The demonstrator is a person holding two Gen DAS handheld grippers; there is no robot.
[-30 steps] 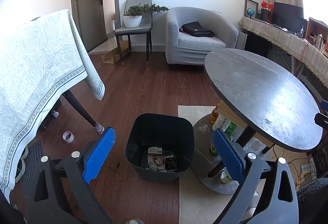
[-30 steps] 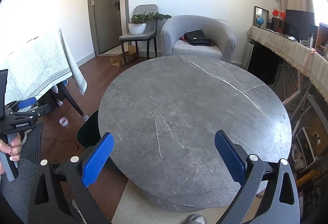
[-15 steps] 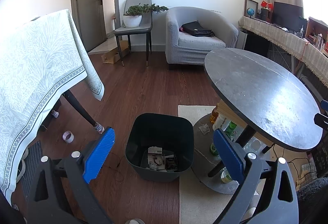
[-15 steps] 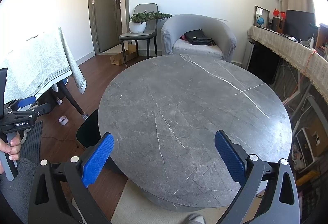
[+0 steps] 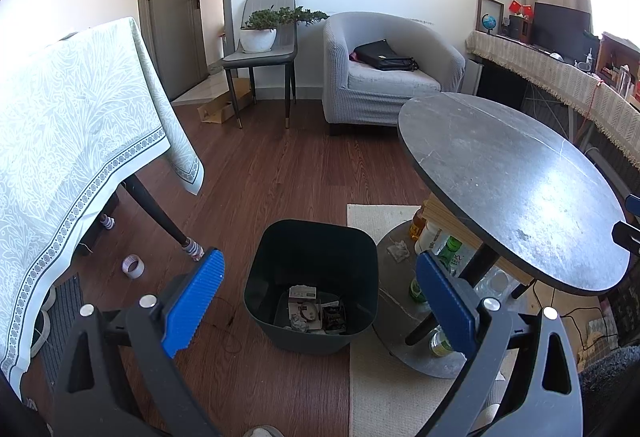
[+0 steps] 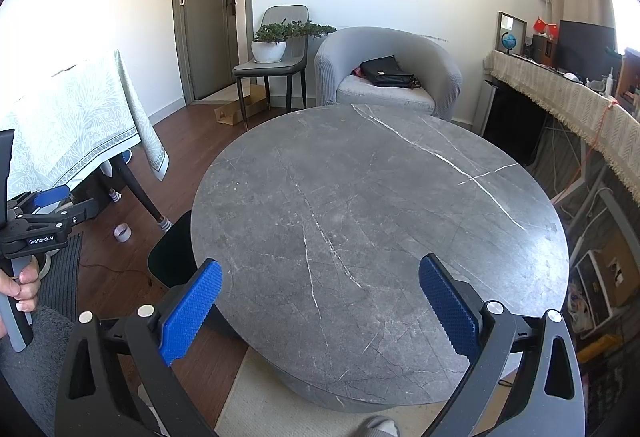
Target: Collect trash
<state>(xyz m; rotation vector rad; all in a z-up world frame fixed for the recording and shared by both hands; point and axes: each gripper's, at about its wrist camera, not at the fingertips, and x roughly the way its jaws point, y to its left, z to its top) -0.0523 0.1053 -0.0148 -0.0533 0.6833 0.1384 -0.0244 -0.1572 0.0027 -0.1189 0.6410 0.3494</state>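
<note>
A black trash bin point(image 5: 316, 249) stands on the wooden floor beside the round grey marble table point(image 5: 508, 177); its edge shows in the right wrist view point(image 6: 170, 257). Paper and wrapper scraps point(image 5: 314, 313) lie in the bin's bottom. A crumpled white scrap point(image 5: 398, 249) lies on the table's lower shelf. My left gripper point(image 5: 320, 297) is open and empty, held above and in front of the bin. My right gripper point(image 6: 320, 305) is open and empty above the bare tabletop point(image 6: 380, 217). The left gripper also shows in the right wrist view point(image 6: 44, 213), held by a hand.
Bottles point(image 5: 450, 257) stand on the shelf under the round table. A cloth-covered table point(image 5: 72, 141) stands at left, with a tape roll point(image 5: 133, 266) on the floor by its leg. A grey armchair point(image 5: 384, 77), a chair with a plant point(image 5: 260, 49) and a beige rug point(image 5: 384, 389) are around.
</note>
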